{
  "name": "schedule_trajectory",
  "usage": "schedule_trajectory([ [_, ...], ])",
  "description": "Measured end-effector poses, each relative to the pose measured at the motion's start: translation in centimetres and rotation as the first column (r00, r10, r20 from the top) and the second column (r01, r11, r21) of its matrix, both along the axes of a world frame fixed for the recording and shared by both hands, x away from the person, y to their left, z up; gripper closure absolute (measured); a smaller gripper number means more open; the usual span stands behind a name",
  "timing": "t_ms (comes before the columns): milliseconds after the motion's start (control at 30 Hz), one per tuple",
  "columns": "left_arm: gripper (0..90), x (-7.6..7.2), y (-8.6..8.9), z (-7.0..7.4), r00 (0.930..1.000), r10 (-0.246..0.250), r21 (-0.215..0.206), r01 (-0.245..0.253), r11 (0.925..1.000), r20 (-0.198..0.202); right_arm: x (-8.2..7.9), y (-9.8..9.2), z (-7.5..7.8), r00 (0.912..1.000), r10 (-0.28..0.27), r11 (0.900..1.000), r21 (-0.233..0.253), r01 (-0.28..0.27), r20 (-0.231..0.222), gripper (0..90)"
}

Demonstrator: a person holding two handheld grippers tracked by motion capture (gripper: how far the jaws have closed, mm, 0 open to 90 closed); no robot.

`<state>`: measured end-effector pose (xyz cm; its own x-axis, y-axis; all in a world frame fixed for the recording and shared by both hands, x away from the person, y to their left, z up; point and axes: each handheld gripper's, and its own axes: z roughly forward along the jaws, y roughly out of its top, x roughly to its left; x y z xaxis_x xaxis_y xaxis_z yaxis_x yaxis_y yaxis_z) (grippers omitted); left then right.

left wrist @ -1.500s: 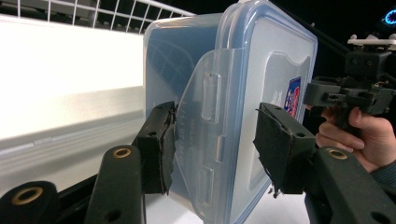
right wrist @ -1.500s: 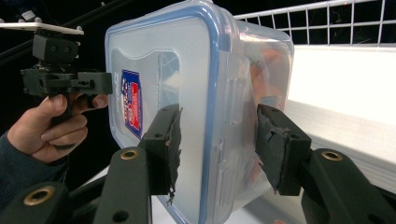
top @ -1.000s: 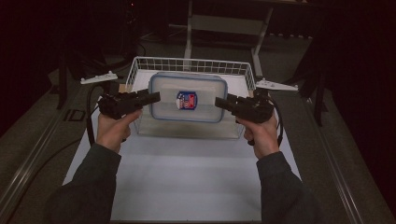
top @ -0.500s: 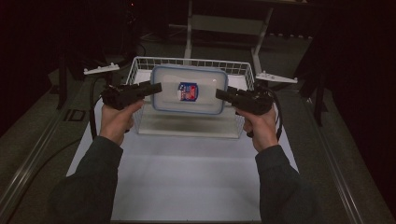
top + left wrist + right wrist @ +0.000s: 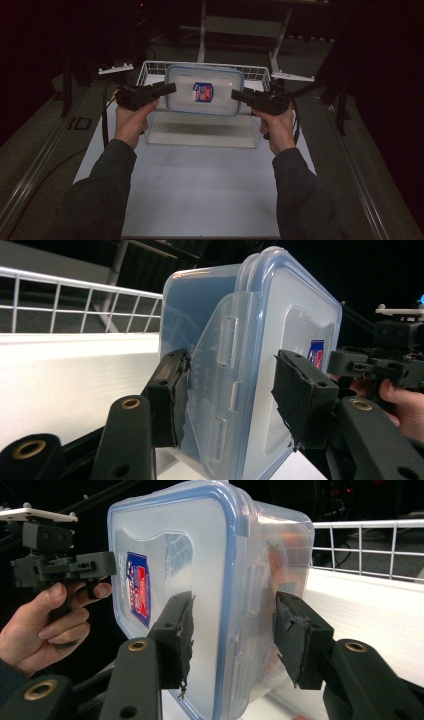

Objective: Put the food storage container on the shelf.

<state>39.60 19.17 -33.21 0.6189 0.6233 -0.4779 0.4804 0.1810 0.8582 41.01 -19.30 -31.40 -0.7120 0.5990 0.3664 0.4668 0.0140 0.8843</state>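
Both grippers, left (image 5: 170, 90) and right (image 5: 236, 93), clamp the ends of the lidded box (image 5: 205, 90), held above the wire basket (image 5: 150, 67); possibly only lightly. Keep them level and squeezing evenly.

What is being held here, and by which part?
The plastic box, lid on, is held over the wire basket: left gripper on one short end, right gripper on the other.

One clear plastic food box with a blue-rimmed lid (image 5: 205, 90) is present. One white wire basket (image 5: 150, 67) stands on one white table top (image 5: 200, 185). Two black two-jaw grippers, the left gripper (image 5: 170, 89) and the right gripper (image 5: 237, 94), are counted, each in one hand.
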Motion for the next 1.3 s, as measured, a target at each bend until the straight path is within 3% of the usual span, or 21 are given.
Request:
schedule_trajectory([
  [200, 48.8, 0.8, 0.2, -0.6, 0.9996, 0.016, -0.016, -0.016, 0.9997, -0.022, 0.7, 0.4, -0.5, 0.9998, -0.016, 1.000, -0.003, 0.016, -0.015, 50.9],
  [367, 48.8, 1.4, 0.3, -0.7, 0.9976, 0.028, -0.059, -0.032, 0.9978, -0.063, 1.2, 0.4, -0.7, 0.9988, -0.027, 0.999, 0.030, 0.028, -0.041, 50.6],
  [500, 48.6, 1.7, 0.0, -0.7, 0.9959, 0.058, -0.069, -0.063, 0.9957, -0.070, 1.6, 0.4, -0.8, 0.9974, -0.038, 0.998, 0.051, 0.041, -0.062, 50.0],
  [800, 47.1, 2.0, -0.4, -1.0, 0.9932, 0.108, -0.042, -0.110, 0.9930, -0.043, 1.9, 0.6, -1.2, 0.9954, -0.067, 0.997, 0.030, 0.070, -0.067, 46.4],
  [867, 45.3, 2.1, -0.6, -1.2, 0.9907, 0.126, -0.015, -0.127, 0.9918, -0.053, 2.0, 0.7, -1.3, 0.9944, -0.080, 0.997, 0.001, 0.080, -0.068, 50.0],
  [900, 43.2, 2.2, -0.7, -1.3, 0.9892, 0.134, -0.006, -0.134, 0.9909, -0.061, 2.1, 1.0, -1.4, 0.9937, -0.086, 0.996, -0.025, 0.084, -0.071, 44.7],
  [933, 44.2, 2.1, -0.6, -1.4, 0.9893, 0.135, -0.003, -0.136, 0.9907, -0.055, 2.2, 1.2, -1.6, 0.9916, -0.110, 0.994, -0.024, 0.109, -0.068, 44.5],
  [967, 48.3, 2.2, -0.6, -1.5, 0.9887, 0.140, 0.005, -0.140, 0.9901, -0.053, 2.3, 1.1, -1.6, 0.9889, -0.125, 0.992, 0.006, 0.126, -0.080, 44.1],
  [1033, 46.6, 2.1, -0.6, -1.4, 0.9858, 0.162, 0.019, -0.161, 0.9868, -0.046, 2.4, 1.2, -1.6, 0.9871, -0.135, 0.990, 0.034, 0.139, -0.086, 41.7],
  [1167, 47.0, 1.8, -0.4, -1.2, 0.9806, 0.194, 0.046, -0.192, 0.9802, -0.029, 1.9, 1.6, -1.5, 0.9892, -0.143, 0.990, -0.022, 0.143, -0.029, 40.3],
  [1300, 46.7, 1.1, 0.0, -0.8, 0.9851, 0.172, 0.081, -0.171, 0.9820, -0.008, 1.0, 1.9, -1.1, 0.9880, -0.151, 0.979, -0.132, 0.154, 0.031, 40.8],
])
